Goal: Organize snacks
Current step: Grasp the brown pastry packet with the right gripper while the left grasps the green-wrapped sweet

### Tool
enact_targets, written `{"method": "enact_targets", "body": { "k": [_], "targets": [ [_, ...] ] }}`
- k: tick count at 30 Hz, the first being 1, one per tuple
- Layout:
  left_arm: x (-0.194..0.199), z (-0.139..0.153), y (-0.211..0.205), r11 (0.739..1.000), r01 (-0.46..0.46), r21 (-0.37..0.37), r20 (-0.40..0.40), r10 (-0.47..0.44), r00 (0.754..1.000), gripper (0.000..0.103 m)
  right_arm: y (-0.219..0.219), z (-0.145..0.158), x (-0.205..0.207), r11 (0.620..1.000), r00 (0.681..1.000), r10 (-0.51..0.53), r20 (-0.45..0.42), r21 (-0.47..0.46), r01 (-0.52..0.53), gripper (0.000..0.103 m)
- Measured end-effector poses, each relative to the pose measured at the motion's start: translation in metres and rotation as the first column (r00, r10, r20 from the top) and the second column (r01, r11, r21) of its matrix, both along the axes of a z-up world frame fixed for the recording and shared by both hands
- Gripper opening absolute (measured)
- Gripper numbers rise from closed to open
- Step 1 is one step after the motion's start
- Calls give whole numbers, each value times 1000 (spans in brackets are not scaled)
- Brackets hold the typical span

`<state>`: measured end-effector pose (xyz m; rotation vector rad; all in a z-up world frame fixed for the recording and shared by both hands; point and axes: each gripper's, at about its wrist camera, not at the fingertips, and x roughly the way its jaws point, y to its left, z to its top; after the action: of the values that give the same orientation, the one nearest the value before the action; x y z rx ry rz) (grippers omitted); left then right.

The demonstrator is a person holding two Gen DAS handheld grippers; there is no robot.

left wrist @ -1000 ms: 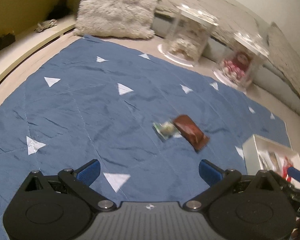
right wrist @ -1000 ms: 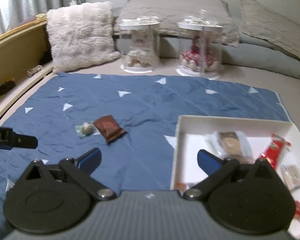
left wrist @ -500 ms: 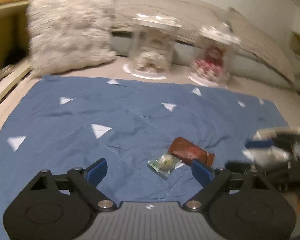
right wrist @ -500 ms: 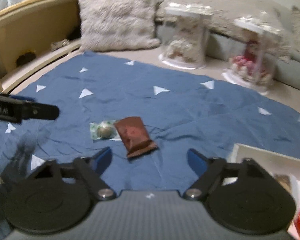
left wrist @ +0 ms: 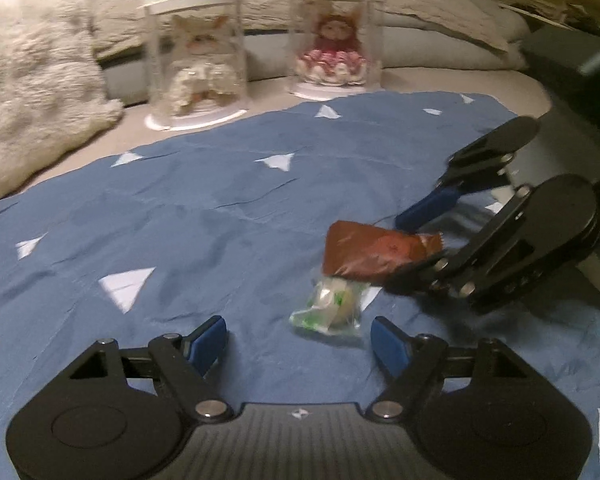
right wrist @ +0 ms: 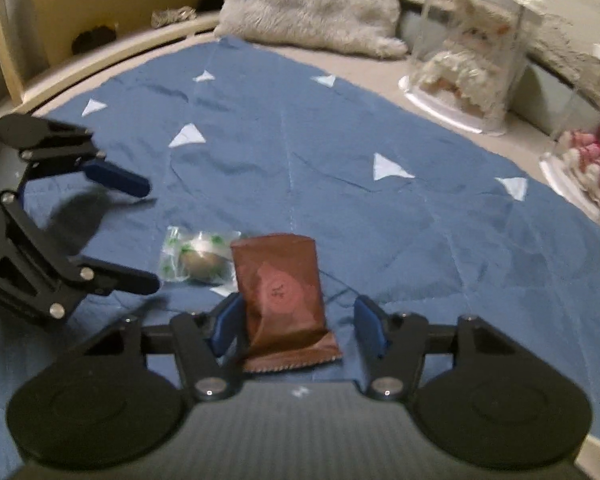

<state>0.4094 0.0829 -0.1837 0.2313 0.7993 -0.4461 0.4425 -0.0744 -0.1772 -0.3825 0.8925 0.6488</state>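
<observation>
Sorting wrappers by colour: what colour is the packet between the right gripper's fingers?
Brown, with a reddish round mark; the brown packet shows best in the right wrist view.

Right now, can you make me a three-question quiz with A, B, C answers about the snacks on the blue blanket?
1. Where is the brown snack packet?
A. inside a jar
B. between the right hand-held gripper's fingers
C. on the pillow

2. How many snacks lie on the blue blanket?
A. two
B. four
C. six

3. How does the left hand-held gripper stand?
A. shut tight
B. clamped on the brown packet
C. open, just short of the clear green-printed packet

Answers: 1 B, the blue fingers flank it. 2 A, only the brown and clear packets show. 3 C, its closing fingers have a gap and nothing pinched.
</observation>
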Motion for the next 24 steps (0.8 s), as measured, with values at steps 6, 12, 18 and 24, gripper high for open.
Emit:
{"method": "enact_targets", "body": {
  "k": [6, 12, 18, 24],
  "targets": [
    [5, -6, -19, 996, 83, 41, 12, -84, 996, 74, -6, -1, 9, 998, 997, -55, -56, 29, 56, 50],
    [7, -6, -29, 993, 104, 61, 6, -104, 995, 59, -18, 6, -3, 994, 992, -111, -66, -7, 111, 48],
    [13, -3, -32, 996, 62, 67, -19, -61, 998, 54, -25, 4, -15, 984, 977, -178, -119, -20, 177, 51],
    [19, -2, -30, 998, 22, 51, -53, -19, 998, 44, -22, -1, -7, 981, 976, -196, -94, -8, 196, 56]
  ]
}}
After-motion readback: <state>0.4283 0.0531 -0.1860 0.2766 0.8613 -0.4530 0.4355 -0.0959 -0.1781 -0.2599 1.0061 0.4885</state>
